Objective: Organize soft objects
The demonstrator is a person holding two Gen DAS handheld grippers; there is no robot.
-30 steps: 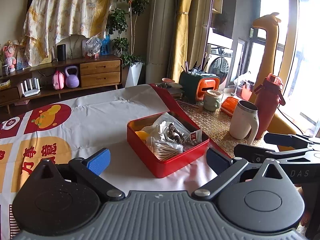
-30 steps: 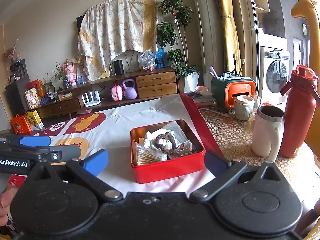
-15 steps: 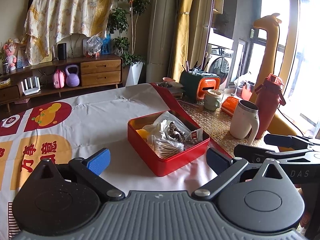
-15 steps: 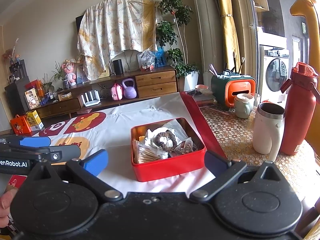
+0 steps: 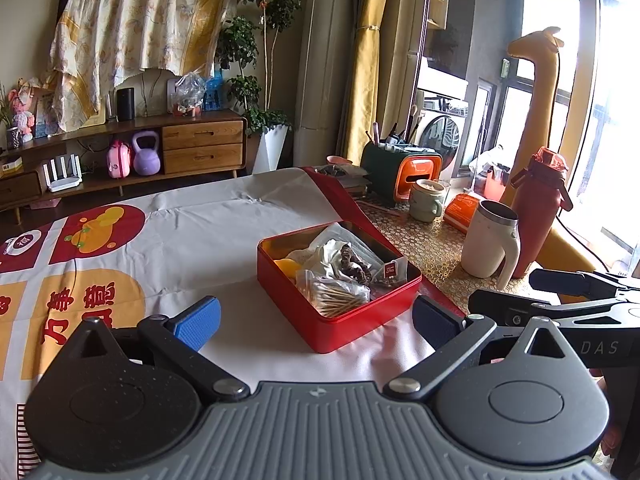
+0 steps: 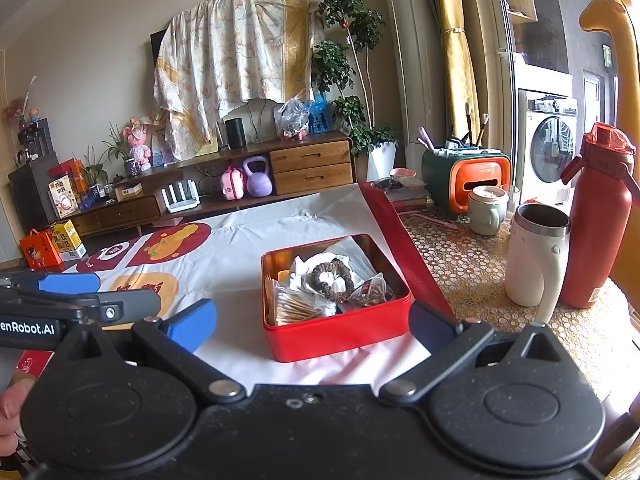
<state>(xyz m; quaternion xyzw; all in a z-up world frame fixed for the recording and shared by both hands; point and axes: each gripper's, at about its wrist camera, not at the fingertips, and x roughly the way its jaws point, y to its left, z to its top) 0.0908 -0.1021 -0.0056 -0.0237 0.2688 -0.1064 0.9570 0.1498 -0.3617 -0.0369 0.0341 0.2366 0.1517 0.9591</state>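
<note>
From the left wrist, the left gripper (image 5: pixel 316 322) hangs with fingers spread wide, empty, before the red tin (image 5: pixel 338 284) on the worktop (image 5: pixel 200 240). From the right wrist, the right gripper (image 6: pixel 312 326) likewise gapes empty; a hair scrunchie (image 6: pixel 331 280) lies in the tin.

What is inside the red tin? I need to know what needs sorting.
In the red tin: a brown scrunchie on crumpled white tissue, a bag of cotton swabs, a tea sachet, something orange. Whatever lies beneath is covered.

White lettering "enRobot.AI" marks the left tool (image 6: pixel 70 280); "DAS" shows on the right tool (image 5: pixel 560 280), right of the red tin (image 5: pixel 340 304).
</note>
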